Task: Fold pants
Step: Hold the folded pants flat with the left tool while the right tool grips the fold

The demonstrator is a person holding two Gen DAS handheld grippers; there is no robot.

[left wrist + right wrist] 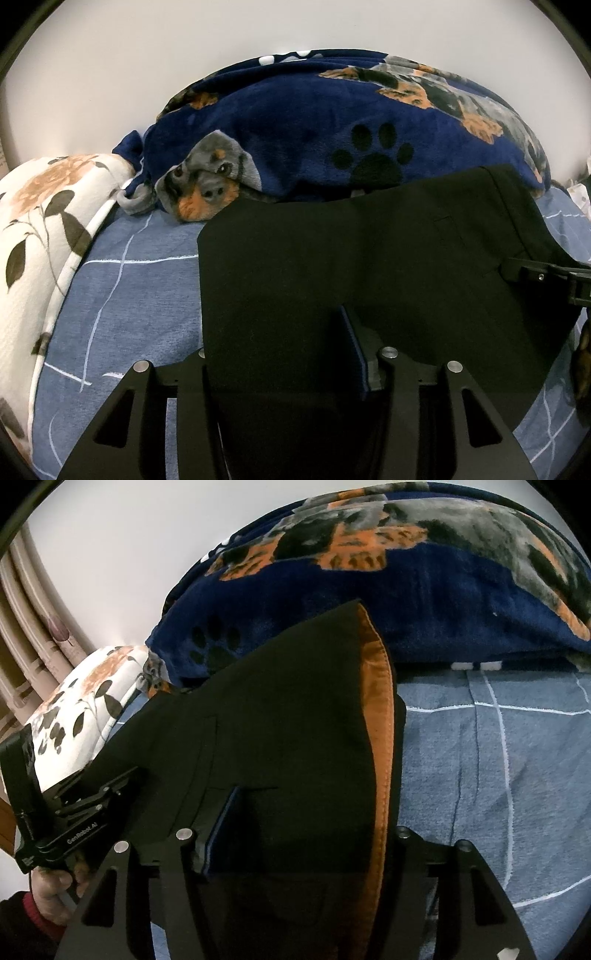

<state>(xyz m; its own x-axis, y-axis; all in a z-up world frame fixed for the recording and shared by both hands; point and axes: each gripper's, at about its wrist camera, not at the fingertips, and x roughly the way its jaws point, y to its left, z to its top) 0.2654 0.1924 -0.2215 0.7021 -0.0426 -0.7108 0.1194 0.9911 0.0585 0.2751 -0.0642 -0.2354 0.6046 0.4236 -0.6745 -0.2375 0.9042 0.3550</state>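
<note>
Pants (369,266), black, lie on the blue checked bedsheet (129,295) before the dog-print blanket (295,122); the left gripper (291,354) is clenched on their near edge, a floral pillow (48,221) to the left. From the right wrist, the right gripper (299,834) grasps the pants' waist, orange lining (376,709) showing.

Readable: "GenRobot.AI", white lettering on black body of left gripper (79,834), seen from right wrist view. Small white label near its lower end too blurred to read. Nothing else legible in either view.
</note>
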